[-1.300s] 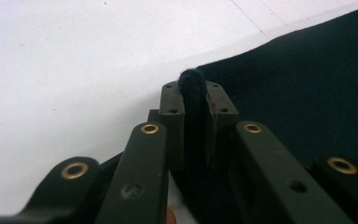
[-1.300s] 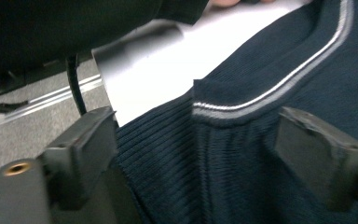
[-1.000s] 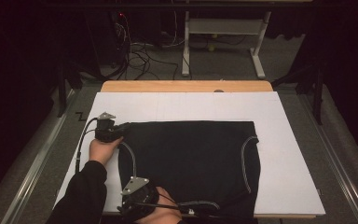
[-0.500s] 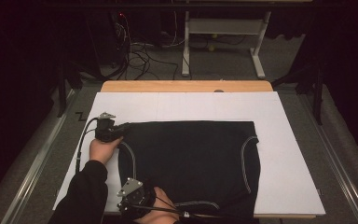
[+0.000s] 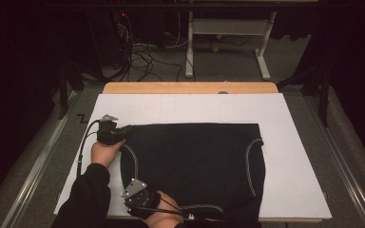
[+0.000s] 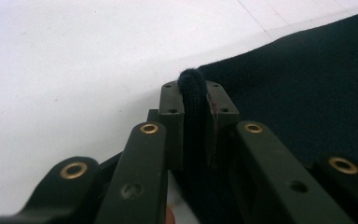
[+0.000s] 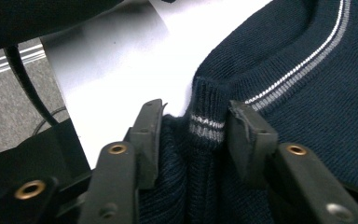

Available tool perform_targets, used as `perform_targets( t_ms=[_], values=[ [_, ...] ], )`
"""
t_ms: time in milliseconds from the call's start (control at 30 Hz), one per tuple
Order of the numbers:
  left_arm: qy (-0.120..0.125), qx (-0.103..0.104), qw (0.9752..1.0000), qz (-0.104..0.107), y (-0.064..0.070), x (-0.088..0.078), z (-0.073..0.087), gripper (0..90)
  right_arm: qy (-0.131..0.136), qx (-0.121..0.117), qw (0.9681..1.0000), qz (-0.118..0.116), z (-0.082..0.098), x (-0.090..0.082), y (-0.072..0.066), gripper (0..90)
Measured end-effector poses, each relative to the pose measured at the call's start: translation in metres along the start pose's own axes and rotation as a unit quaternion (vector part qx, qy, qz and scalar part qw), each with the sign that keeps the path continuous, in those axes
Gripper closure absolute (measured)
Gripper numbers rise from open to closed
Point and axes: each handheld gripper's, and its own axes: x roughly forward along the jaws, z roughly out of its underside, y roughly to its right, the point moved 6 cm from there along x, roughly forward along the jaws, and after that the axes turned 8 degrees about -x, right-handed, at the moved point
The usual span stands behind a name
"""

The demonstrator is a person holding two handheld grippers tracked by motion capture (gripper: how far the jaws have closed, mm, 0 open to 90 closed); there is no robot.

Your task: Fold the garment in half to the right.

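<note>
At sweater (image 5: 195,166) edges, left tongs (image 6: 193,100) clamp a corner; right tongs (image 7: 193,123), closing, straddle ribbed trim.

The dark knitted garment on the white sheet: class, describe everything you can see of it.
The dark knitted garment lies flat, folded, on the white sheet. It is navy ribbed knit with pale striped trim on curved openings. The left gripper pinches its far-left corner; a striped edge sits between the right gripper jaws, which have just been closing.

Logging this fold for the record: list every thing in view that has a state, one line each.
Dark knit garment: spread flat on the white sheet.
Left gripper: shut on a pinched fold of the garment's edge.
Right gripper: jaws just closing around the striped ribbed edge, gaps remain beside it.
</note>
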Motion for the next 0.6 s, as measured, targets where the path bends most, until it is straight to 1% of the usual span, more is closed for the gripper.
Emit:
perform_targets(
  t_ms=[100, 167, 233, 300, 433, 500, 533, 567, 600],
  values=[
    [0.003, 0.002, 1.0, -0.004, 0.001, 0.0, 0.001, 76.0, 0.005, 0.002, 1.0, 0.005, 0.001, -0.001, 0.003, 67.8],
    [0.004, 0.002, 1.0, -0.005, 0.001, -0.001, 0.001, 75.9, 0.009, 0.008, 0.9999, 0.005, 0.003, -0.001, 0.005, 70.1],
    [0.001, 0.003, 0.9999, -0.01, 0.002, -0.001, 0.001, 75.9, 0.008, 0.015, 0.9999, 0.004, 0.003, -0.002, 0.005, 71.5],
    [0.003, 0.002, 0.9999, -0.013, 0.002, -0.001, 0.002, 75.9, 0.009, 0.016, 0.9998, 0.001, 0.004, -0.002, 0.006, 72.8],
    [0.008, -0.005, 0.9999, -0.008, 0.002, -0.003, 0.003, 75.7, 0.012, 0.022, 0.9997, -0.001, 0.004, -0.003, 0.007, 74.5],
    [0.008, -0.006, 0.9999, -0.007, 0.001, -0.003, 0.003, 75.7, 0.015, 0.017, 0.9997, 0.004, 0.004, -0.005, 0.006, 75.1],
    [0.008, -0.007, 0.9999, -0.007, 0.001, -0.003, 0.003, 75.7, 0.02, 0.013, 0.9997, 0.007, 0.004, -0.006, 0.006, 75.3],
    [0.007, -0.008, 0.9999, -0.007, 0.001, -0.003, 0.003, 75.7, 0.023, 0.015, 0.9996, 0.007, 0.004, -0.009, 0.006, 75.5],
    [0.007, -0.008, 0.9999, -0.007, 0.001, -0.003, 0.003, 75.7, 0.031, 0.017, 0.9994, 0.007, 0.003, -0.011, 0.007, 75.7]
  ],
)
